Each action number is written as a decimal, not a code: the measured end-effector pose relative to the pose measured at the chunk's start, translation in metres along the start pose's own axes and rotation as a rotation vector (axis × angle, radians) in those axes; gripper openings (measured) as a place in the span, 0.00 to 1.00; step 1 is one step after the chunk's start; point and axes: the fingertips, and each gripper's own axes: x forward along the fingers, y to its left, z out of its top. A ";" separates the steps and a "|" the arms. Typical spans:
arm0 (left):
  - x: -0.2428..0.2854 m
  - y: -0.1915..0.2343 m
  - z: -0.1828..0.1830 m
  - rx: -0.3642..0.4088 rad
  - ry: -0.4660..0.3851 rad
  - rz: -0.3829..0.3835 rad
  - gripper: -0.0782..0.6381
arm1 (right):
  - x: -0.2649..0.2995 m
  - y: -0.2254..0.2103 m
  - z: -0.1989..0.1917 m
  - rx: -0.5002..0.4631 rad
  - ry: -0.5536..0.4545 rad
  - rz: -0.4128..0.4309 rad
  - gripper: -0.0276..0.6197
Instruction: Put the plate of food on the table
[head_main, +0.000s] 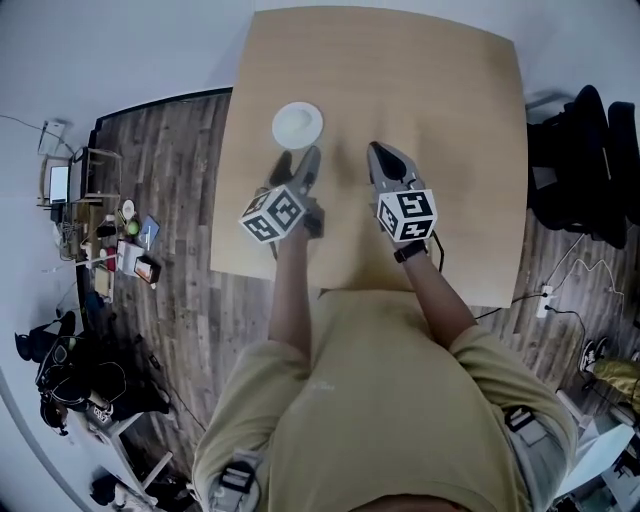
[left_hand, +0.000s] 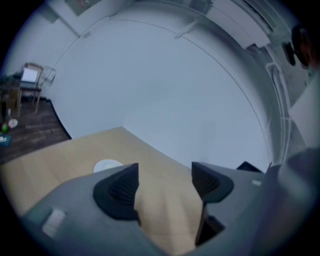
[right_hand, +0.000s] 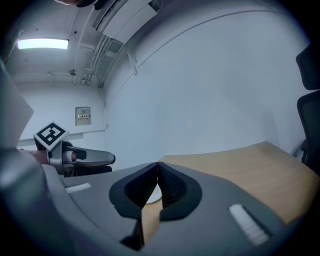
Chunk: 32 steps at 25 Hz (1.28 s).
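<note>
L tool (head_main: 298, 161), jaws apart, is just short of plate (head_main: 297, 125) on tbl (head_main: 450, 120).

A light wooden table (head_main: 450, 120) with rounded corners stands on a dark wood-plank floor (head_main: 180, 180). Its top is pale and smooth. One thing lies directly on it: a small round white plate (head_main: 297, 125), flat on the surface near the far left corner, well in from the edges. Whether the plate holds any food cannot be made out. On the floor to the right of the table lies a white power strip (head_main: 545, 300) with cables trailing from it.
</note>
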 end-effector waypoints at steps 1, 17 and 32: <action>-0.006 -0.009 0.000 0.072 -0.007 0.014 0.56 | -0.007 0.001 0.002 -0.004 -0.007 0.004 0.05; -0.094 -0.110 -0.036 0.540 -0.169 0.132 0.11 | -0.111 0.011 0.022 -0.106 -0.091 0.018 0.05; -0.108 -0.105 -0.045 0.525 -0.180 0.170 0.11 | -0.135 0.012 0.022 -0.137 -0.105 -0.035 0.05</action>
